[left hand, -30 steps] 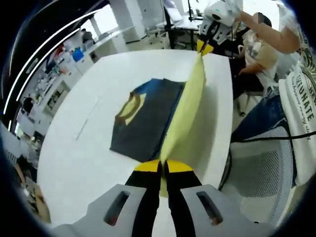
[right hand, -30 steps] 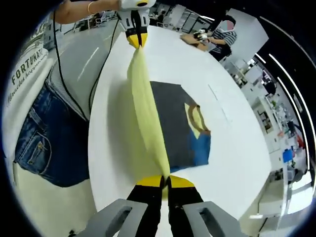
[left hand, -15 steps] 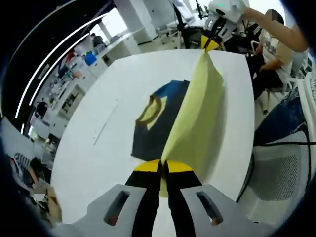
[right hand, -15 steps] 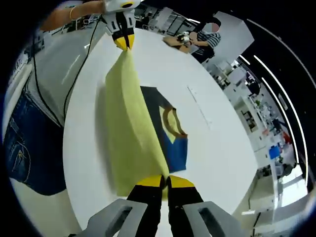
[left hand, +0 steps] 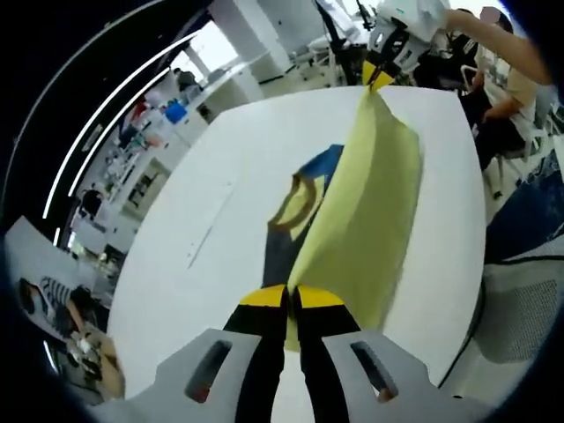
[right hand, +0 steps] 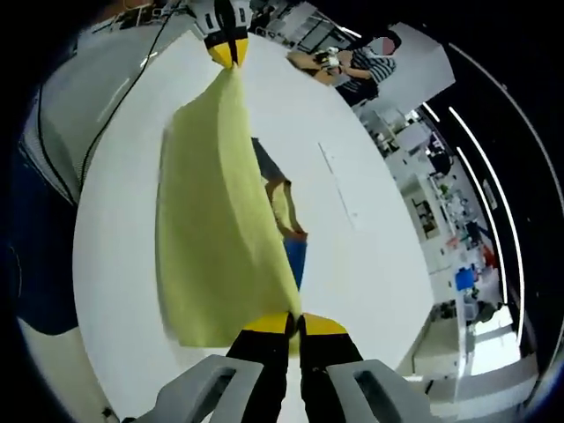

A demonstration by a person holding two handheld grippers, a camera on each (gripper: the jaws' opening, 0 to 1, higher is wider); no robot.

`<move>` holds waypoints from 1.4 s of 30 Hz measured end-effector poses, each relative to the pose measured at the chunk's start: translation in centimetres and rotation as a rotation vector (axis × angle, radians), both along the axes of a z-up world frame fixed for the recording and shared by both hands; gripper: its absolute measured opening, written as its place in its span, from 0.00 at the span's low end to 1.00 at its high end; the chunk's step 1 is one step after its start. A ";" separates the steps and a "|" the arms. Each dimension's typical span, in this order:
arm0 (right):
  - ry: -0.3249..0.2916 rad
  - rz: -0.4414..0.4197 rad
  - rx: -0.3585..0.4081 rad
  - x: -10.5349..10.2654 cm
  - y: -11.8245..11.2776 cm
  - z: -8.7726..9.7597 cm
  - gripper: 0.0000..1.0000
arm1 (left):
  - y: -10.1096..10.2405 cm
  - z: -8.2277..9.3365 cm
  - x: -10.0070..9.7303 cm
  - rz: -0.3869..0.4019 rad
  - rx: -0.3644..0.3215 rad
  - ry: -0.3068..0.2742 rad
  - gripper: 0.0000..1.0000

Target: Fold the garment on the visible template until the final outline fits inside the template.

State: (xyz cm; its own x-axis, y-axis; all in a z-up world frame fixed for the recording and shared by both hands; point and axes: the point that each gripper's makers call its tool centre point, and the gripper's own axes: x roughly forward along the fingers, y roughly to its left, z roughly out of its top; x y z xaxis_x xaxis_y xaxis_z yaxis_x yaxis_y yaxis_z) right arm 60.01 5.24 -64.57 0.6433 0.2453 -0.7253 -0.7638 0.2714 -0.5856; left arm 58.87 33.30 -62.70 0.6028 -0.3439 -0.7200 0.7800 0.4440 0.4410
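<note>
Two hand-held grippers have the garment between them: your left hand-held gripper is clamped shut on one corner of the yellow panel, and your right hand-held gripper is clamped shut on the opposite corner. The garment hangs lifted as a slack yellow sheet above the white surface, with its dark blue part and the yellow neckline lying on the surface beyond. I cannot make out the template outline under the cloth.

You are handling thin, soft fabric: light, with no stiffness, so it sags and curls between your two grips. Keep both corners pinched at the very edge and hold the span taut, or the fold line will likely wander. It looks unlikely to slip, but a loose middle could bunch as you lay it over the blue part.
</note>
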 end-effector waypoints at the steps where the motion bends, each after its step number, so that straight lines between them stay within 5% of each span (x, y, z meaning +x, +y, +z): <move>1: -0.003 0.000 -0.002 0.1 0.0 0.0 0.00 | 0.0 0.1 0.2 0.002 -0.001 -0.005 0.01; 16: -0.119 -0.061 -0.015 4.5 -0.3 0.3 0.00 | -0.1 0.9 4.0 0.061 -0.059 -0.091 0.01; 26: -0.055 -0.066 -0.013 6.5 -0.7 -2.7 0.00 | -0.4 -1.5 6.3 0.055 -0.029 -0.086 0.01; 42: 0.067 -0.071 0.043 9.8 -0.1 -8.4 0.00 | 0.1 -7.7 10.0 0.034 0.067 -0.007 0.01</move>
State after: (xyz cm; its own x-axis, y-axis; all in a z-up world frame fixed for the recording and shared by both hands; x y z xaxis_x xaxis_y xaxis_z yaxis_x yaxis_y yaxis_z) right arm 69.84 5.15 -72.99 0.6108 0.2325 -0.7569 -0.7786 0.3499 -0.5209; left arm 68.87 33.38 -70.38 0.6187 -0.2741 -0.7363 0.7615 0.4398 0.4761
